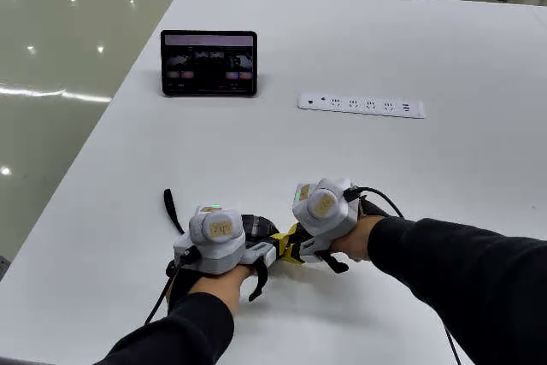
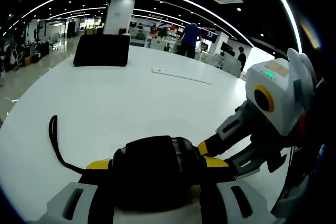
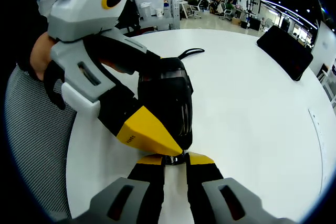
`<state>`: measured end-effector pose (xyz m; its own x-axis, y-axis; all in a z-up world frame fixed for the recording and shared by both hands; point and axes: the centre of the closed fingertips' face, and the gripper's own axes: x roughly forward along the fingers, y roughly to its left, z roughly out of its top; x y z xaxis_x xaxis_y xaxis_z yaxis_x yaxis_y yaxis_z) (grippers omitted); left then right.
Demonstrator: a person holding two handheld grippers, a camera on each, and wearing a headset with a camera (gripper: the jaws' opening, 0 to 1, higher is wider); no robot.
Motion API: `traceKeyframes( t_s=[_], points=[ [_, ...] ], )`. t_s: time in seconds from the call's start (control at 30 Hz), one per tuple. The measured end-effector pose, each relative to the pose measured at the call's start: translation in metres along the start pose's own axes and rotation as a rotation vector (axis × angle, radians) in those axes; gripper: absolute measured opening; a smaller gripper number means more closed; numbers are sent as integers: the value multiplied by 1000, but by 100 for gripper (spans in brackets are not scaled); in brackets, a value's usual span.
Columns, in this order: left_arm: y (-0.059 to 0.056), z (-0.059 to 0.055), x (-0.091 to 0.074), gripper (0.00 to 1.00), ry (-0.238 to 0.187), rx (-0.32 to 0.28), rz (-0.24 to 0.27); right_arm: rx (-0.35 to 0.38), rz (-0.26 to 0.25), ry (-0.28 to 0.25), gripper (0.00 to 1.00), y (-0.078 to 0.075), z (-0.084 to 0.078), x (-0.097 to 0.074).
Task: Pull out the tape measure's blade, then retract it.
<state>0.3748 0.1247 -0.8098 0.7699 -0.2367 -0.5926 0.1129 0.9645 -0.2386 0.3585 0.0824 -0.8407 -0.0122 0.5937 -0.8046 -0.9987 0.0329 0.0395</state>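
Observation:
A black and yellow tape measure rests low over the white table, held between the jaws of my left gripper, which is shut on its case. Its black wrist strap trails off to the left on the table. My right gripper meets the tape measure head-on, its yellow-tipped jaws pinched together on the blade's end hook at the case mouth. In the head view the left gripper and right gripper face each other near the table's front edge, with the tape measure between them.
A dark tablet stands propped at the back left of the white table. A white power strip lies to its right. People and office chairs are beyond the table's far edge.

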Motion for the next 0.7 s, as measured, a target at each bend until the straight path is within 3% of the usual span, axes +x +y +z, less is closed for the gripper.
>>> traceKeyframes(
  t_s=[0.2, 0.4, 0.43, 0.5, 0.63, 0.7],
  points=[
    [-1, 1, -1, 63, -13, 9, 6, -38, -30, 5, 12, 2, 0, 0],
    [-3, -1, -3, 61, 12, 50, -59, -19, -48, 15, 12, 0, -1, 0],
    [-3, 0, -2, 61, 12, 64, -68, -17, -53, 13, 12, 0, -1, 0],
    [-2, 9, -2, 63, -36, 188, -84, -12, -64, 9, 13, 0, -2, -1],
    [2, 9, -6, 67, 3, 128, -134, -8, -97, -15, 22, -2, -4, -9],
    [6, 11, -10, 70, -4, 155, -164, -1, -124, -39, 25, -3, -5, -17]
  ],
)
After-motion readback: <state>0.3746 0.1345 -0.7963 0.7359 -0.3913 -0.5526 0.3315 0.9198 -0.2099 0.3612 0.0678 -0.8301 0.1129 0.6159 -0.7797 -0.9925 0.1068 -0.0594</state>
